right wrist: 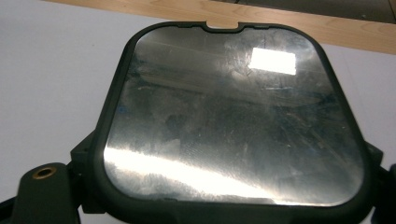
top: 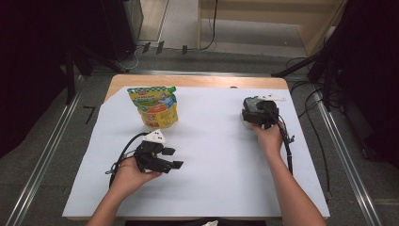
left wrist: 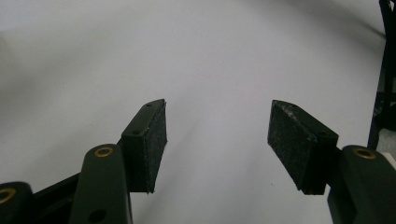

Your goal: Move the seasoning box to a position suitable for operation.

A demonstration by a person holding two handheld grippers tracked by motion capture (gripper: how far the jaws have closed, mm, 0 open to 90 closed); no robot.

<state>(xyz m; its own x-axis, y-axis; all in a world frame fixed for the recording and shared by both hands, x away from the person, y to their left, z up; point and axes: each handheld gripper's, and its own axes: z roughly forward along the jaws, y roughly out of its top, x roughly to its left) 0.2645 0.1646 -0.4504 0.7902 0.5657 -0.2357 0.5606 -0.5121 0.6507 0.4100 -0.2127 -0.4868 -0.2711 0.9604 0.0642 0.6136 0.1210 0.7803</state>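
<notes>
My left gripper (top: 174, 158) lies low over the white sheet (top: 211, 183) at the near left, jaws open and pointing right with nothing between them; in the left gripper view (left wrist: 217, 119) just bare sheet lies between the pads. My right gripper (top: 256, 113) is at the far right, tipped down. In the right gripper view a black square scale with a scratched steel plate (right wrist: 233, 121) sits between its jaws, which lie against both its sides; the pads are hidden by it. A yellow food pouch with a green cap (top: 155, 107) lies at the far left, apart from both grippers.
The sheet covers most of a wooden table (top: 197, 81), whose far edge runs just beyond the scale (right wrist: 280, 21). Cables trail from both grippers across the sheet. Metal rails and dark stands flank the table on the floor.
</notes>
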